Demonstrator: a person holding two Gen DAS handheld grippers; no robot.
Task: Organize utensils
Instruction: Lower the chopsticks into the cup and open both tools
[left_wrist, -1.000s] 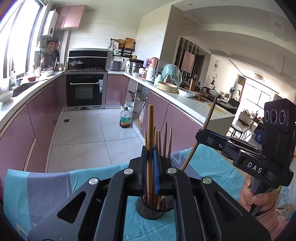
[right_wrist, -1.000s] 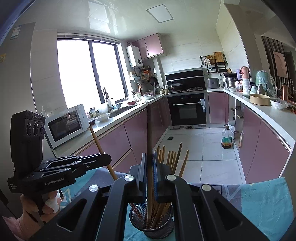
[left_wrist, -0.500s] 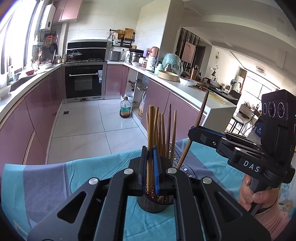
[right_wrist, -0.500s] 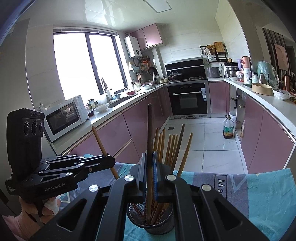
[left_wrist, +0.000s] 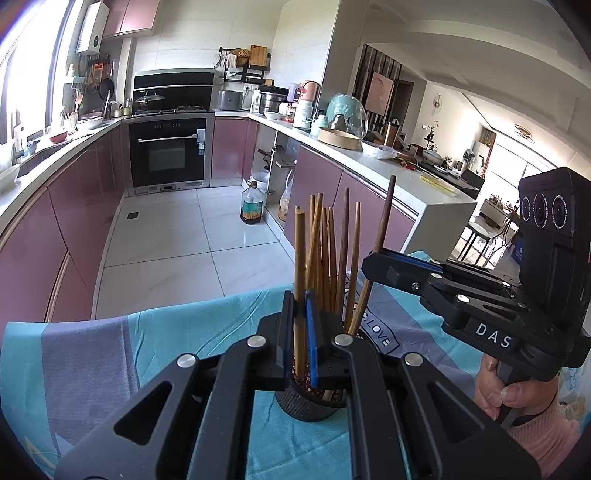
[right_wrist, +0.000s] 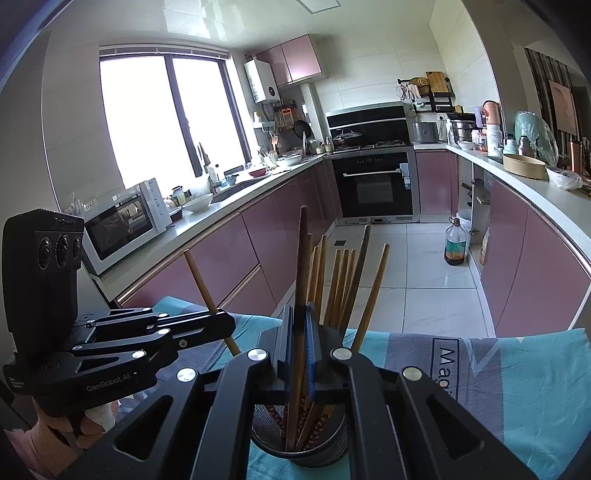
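A black mesh cup (left_wrist: 308, 406) stands on the blue cloth and holds several wooden chopsticks (left_wrist: 325, 254); it also shows in the right wrist view (right_wrist: 299, 439). My left gripper (left_wrist: 300, 314) is shut on a light chopstick (left_wrist: 299, 251), its lower end in the cup. My right gripper (right_wrist: 300, 325) is shut on a dark chopstick (right_wrist: 301, 258), whose lower end is in the cup. The right gripper (left_wrist: 373, 258) shows in the left wrist view, the left gripper (right_wrist: 225, 325) in the right wrist view.
A blue and grey cloth (left_wrist: 92, 350) covers the table, whose far edge drops to the tiled kitchen floor (left_wrist: 166, 240). Purple cabinets and counters (right_wrist: 535, 229) run along both sides, with an oven (left_wrist: 168, 151) at the back and a microwave (right_wrist: 122, 225) at the left.
Both grippers have lowered with their chopsticks, so the sticks sit deeper in the cup. The cup and the other chopsticks now show higher in both views.
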